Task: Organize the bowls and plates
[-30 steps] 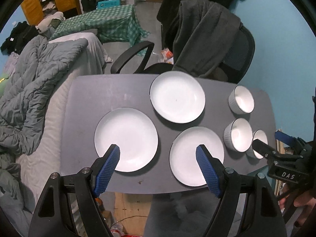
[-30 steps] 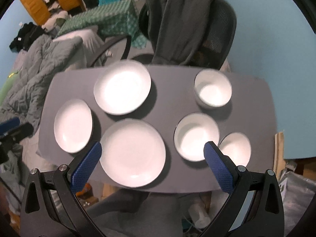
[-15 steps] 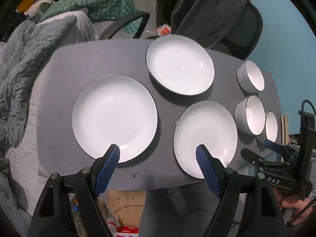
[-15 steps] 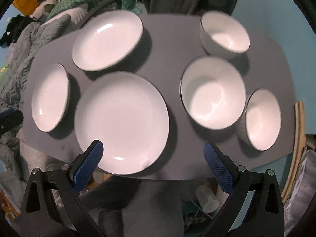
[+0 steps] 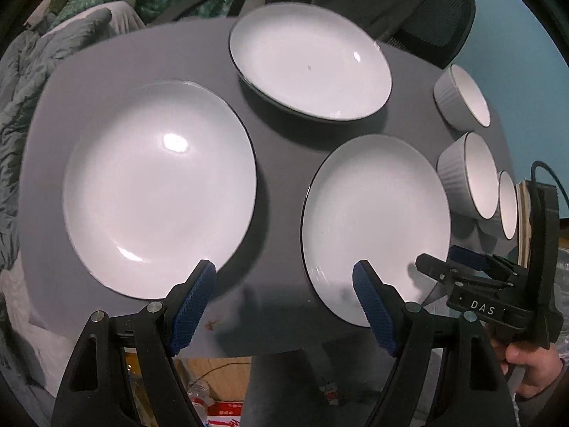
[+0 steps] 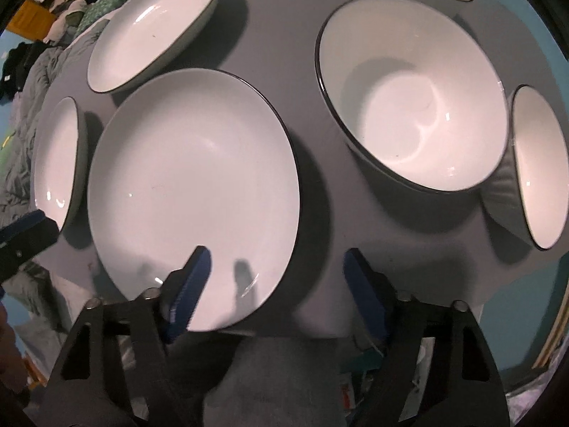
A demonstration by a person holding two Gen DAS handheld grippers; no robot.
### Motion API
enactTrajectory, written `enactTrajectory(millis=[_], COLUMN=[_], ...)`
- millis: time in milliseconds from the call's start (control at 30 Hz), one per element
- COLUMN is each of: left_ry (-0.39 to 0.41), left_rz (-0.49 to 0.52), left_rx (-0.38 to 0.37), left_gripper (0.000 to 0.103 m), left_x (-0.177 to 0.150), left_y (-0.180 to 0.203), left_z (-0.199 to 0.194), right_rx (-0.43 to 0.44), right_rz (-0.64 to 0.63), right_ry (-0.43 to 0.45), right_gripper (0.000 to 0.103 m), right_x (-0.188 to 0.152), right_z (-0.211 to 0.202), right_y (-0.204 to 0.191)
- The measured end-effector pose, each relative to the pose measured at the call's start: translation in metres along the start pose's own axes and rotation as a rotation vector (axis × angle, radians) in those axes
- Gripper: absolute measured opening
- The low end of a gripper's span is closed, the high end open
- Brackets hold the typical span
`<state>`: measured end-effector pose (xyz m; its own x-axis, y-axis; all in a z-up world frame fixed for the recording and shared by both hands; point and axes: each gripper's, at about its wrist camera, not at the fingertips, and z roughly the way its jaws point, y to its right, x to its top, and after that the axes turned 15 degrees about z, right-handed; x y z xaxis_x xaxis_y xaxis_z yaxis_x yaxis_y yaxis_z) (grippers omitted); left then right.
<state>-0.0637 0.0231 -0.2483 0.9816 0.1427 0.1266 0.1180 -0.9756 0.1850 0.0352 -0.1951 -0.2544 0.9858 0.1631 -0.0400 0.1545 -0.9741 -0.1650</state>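
While both grippers are hanging low over the near edge of the grey table [image 5: 106,82], the main risk is sitting right under them. The right gripper [image 6: 274,277] is spread wide and gripping nothing, one blue pad over the near rim of the closest plate [image 6: 192,178] and the other over bare tabletop beyond that rim. If it is closing there from above, the pad could be pressing the rim down and tipping the plate — or skating it off the edge, which lies just below in the frame. The left gripper [image 5: 284,295] is likewise released and empty, straddling the gap between the left plate [image 5: 160,185] and that same closest plate at lower right; the two tools are working near each other, so a bump between them is possible.

All the dishes are glossy white with thin dark rims, so slipping in smooth pads seems likely. The three plates are lying flat and apart, not stacked: one at left centre of the left view, one at lower right, a deeper one [image 5: 309,60] at top centre. Further off, along the right edge of that view, three ribbed grey-sided bowls are standing upright: the nearest bowl [image 5: 506,204] and the middle bowl [image 5: 466,174] look to be touching, though the lens distortion is making that hard to judge, with the far bowl [image 5: 462,96] apart.
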Motion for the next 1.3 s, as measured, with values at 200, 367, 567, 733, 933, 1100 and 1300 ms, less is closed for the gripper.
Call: enactTrajectory(millis=[200,367,567,733,933,1100,1300], left_ry=[-0.007,-0.016,-0.039,-0.052,-0.065,-0.07,-0.059], left_rz=[0.007,0.013,-0.018,-0.066,-0.118,-0.122,-0.2], left_rx=[-0.028,-0.033,-0.044,-0.026,-0.05,-0.053,-0.075], left_gripper=[0.08,0.078,0.071,0.071,0.066,0.063,0.062], left_x=[0.0,0.001,-0.001,-0.009,-0.023,-0.027,-0.028], left_y=[0.003,0.007,-0.003,-0.018,-0.04,-0.051,-0.06], left_z=[0.016,0.019,0.026,0.029,0.029,0.024,0.027], right_rx=[0.01,0.007,0.013,-0.01,0.008,0.043,0.048], right_rz=[-0.019,-0.048,-0.063,-0.093,-0.122,-0.158,-0.203], right_ry=[0.006,0.002,-0.014,-0.027,-0.06,-0.1,-0.141], right_gripper=[0.056,0.04,0.031,0.031,0.024,0.021,0.021], right_x=[0.004,0.009,0.015,0.024,0.031,0.034,0.037], right_z=[-0.006,-0.011,-0.025,-0.032,-0.034,-0.028,-0.021], right_y=[0.001,0.001,0.0,-0.005,-0.027,-0.033,-0.033])
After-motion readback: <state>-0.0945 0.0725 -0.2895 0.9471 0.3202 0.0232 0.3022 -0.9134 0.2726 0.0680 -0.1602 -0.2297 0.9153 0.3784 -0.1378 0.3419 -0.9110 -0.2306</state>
